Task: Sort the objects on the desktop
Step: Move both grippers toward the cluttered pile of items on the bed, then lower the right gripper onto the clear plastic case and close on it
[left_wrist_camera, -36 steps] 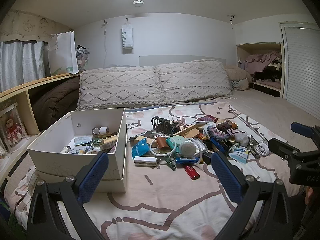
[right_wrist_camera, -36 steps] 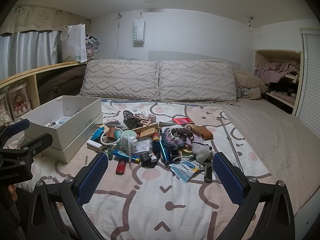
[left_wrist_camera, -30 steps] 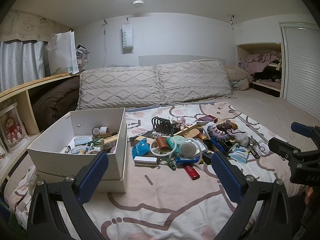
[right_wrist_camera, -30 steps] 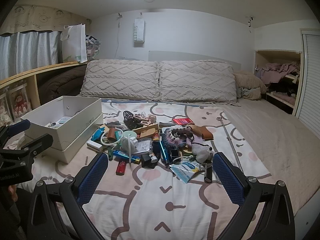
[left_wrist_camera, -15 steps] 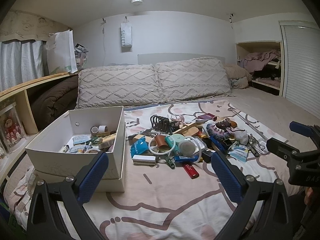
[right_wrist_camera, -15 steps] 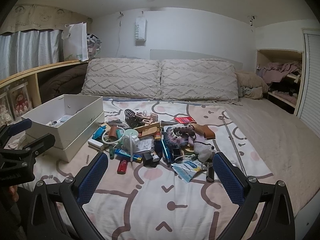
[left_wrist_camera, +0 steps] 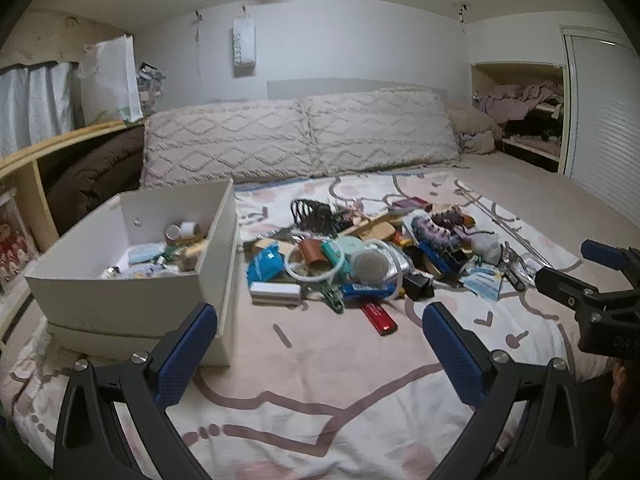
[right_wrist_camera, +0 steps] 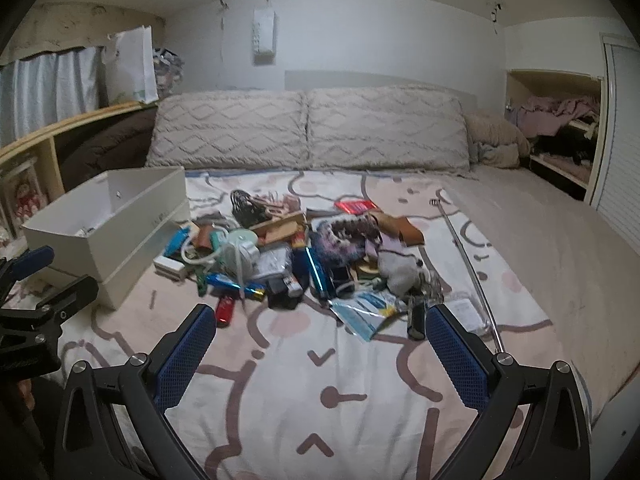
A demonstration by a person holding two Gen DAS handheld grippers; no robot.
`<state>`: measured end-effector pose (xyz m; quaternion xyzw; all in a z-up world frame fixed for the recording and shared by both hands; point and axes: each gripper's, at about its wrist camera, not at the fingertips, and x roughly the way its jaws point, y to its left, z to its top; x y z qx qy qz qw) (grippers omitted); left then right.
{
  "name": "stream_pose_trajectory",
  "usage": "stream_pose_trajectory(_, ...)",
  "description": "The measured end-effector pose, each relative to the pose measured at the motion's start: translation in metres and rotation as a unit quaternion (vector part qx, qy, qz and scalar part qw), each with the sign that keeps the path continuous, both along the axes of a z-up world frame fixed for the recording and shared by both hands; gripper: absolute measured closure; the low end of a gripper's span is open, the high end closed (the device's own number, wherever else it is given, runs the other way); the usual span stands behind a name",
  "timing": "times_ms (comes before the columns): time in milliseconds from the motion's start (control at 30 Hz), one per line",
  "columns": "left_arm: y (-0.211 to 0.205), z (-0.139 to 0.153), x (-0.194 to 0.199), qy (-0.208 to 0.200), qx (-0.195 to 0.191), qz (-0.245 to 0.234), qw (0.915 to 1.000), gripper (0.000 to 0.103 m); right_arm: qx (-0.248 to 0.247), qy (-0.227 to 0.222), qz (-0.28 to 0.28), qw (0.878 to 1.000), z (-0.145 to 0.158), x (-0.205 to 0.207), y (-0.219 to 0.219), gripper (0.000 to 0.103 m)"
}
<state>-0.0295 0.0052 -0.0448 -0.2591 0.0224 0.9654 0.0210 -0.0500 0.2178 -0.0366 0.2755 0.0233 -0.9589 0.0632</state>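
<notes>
Clutter of small desktop objects is lying heaped on the patterned bedsheet, ahead of both pairs of fingers and touching neither. The left gripper is hovering over bare sheet with its blue-padded fingers spread wide and holding nothing. A white box is sitting just beyond its left finger, holding a few small items, with a small tape roll showing near the box's far wall. A red lighter is lying at the near edge of the heap, ahead of the gap between the left gripper's fingers, toward its right finger. The right gripper is also hovering with fingers wide apart and empty; a blue foil packet is lying just ahead of its gap, and a dark cylinder is resting just beyond its right fingertip. The box is standing well off past its left finger.
</notes>
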Motion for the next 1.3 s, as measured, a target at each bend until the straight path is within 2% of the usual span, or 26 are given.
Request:
stream_pose_trajectory(233,0.009,-0.020,-0.018,-0.037,-0.014,-0.011,0.9992,0.000,0.010,-0.014,-0.012,1.000,-0.011,-0.010,0.006,0.000)
stream_pose_trajectory(433,0.010,-0.029,-0.037,-0.072,0.002,-0.017,0.9973,0.000,0.029,-0.026,-0.026,0.999,-0.017,-0.021,0.015,0.000)
stream_pose_trajectory(533,0.015,-0.030,-0.044,-0.078,-0.006,-0.022,0.9967,0.000,0.042,-0.028,-0.026,0.998,-0.015,-0.026,0.021,0.000)
stream_pose_trajectory(900,0.041,-0.033,-0.072,-0.094,-0.019,-0.092,0.9911,0.000,0.087,-0.047,-0.007,0.995,-0.010,-0.041,0.048,0.000)
stream_pose_trajectory(1133,0.052,-0.050,-0.095,-0.126,-0.017,-0.119,0.9847,0.000,0.109,-0.077,-0.016,0.991,-0.028,-0.051,0.076,0.000)
stream_pose_trajectory(1300,0.058,-0.066,-0.109,-0.149,-0.020,-0.136,0.9791,0.000,0.092,-0.129,-0.043,0.986,-0.047,-0.069,0.106,0.000)
